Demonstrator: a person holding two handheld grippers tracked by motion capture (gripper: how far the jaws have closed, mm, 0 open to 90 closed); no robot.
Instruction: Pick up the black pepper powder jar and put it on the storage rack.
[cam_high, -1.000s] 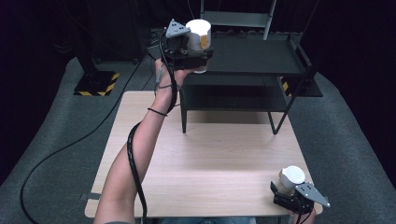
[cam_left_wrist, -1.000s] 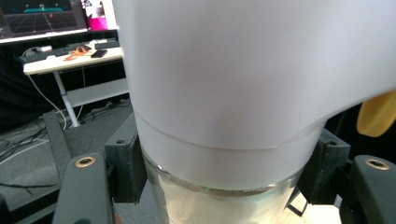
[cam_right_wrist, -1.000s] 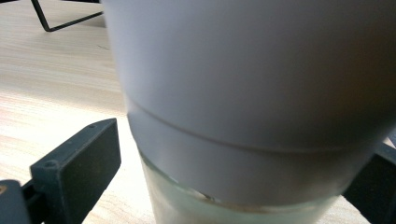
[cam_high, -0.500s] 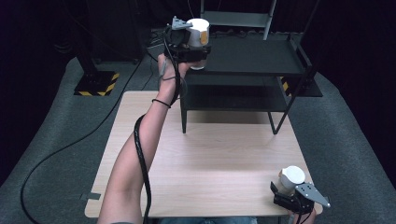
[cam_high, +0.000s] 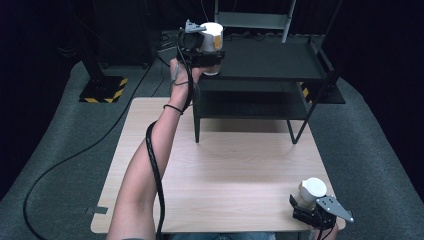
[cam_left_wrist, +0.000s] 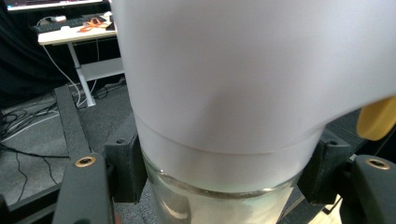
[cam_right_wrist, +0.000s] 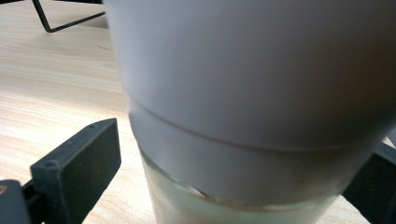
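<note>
Jar (cam_high: 212, 37) w/ white lid – clamped in left gripper (cam_high: 206, 52), held over near-left corner of black shelf rack (cam_high: 270, 62). Second jar (cam_high: 311, 192) – well in front of rack on table (cam_high: 225, 175), right gripper (cam_high: 307, 210) jaws around it; grip can't tell.

Light wooden table (cam_high: 225, 170) with rounded corners, standing on grey carpeted floor (cam_high: 60, 150). At its far edge, a black metal shelf unit (cam_high: 270, 75) on thin legs (two flat tiers, the lower one in shadow). Near the right front corner of the tabletop, a white-capped glass jar (cam_high: 312, 192), upright on the wood. On the floor to the left, a black cable (cam_high: 75, 155) in a long curve, and a black-and-yellow striped base plate (cam_high: 102, 90)
</note>
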